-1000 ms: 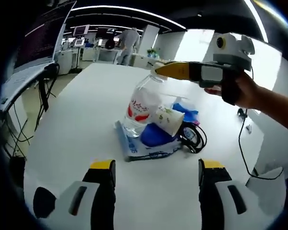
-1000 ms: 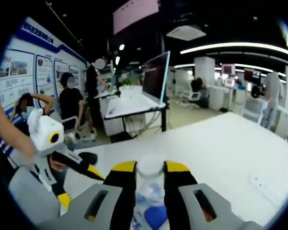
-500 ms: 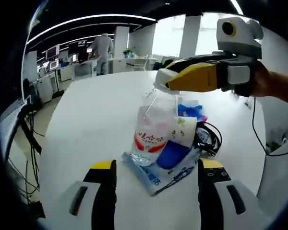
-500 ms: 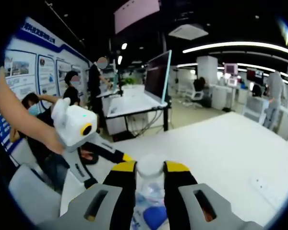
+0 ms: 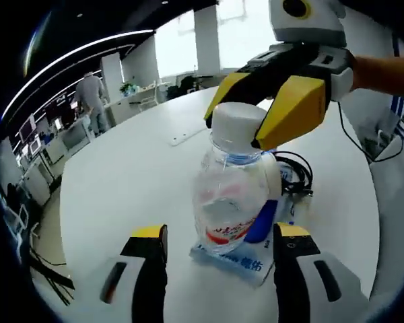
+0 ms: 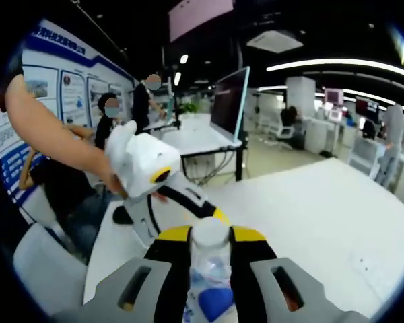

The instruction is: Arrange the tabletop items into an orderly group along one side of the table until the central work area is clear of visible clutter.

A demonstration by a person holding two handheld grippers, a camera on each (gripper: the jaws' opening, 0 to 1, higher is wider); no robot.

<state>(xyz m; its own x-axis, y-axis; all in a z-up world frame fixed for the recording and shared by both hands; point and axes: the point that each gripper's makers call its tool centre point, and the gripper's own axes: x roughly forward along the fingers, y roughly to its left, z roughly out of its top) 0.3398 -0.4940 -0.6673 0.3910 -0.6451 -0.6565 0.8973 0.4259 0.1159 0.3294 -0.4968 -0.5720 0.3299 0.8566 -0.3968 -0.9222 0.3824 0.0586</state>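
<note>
A clear water bottle (image 5: 230,195) with a red label and white cap (image 5: 237,121) stands mid-table on a blue-and-white packet (image 5: 232,260). My right gripper (image 5: 246,120) comes in from the upper right, its yellow jaws shut on the cap. In the right gripper view the cap (image 6: 210,232) sits pinched between the yellow tips of the right gripper (image 6: 211,235), with the bottle (image 6: 212,272) below. My left gripper (image 5: 220,235) is open, a jaw on either side of the bottle's base, just short of it. A hand holds the left gripper (image 6: 188,202) close beside the bottle.
A blue object (image 5: 264,221) and a coiled black cable (image 5: 297,180) lie behind the bottle. A white power strip (image 5: 187,138) rests further out on the white table (image 5: 121,182). Desks, a monitor (image 6: 229,104) and several people stand beyond the table's edge.
The left gripper has swung round and come in close, so the bottle now stands between its jaws. The right gripper stays shut on the cap.
</note>
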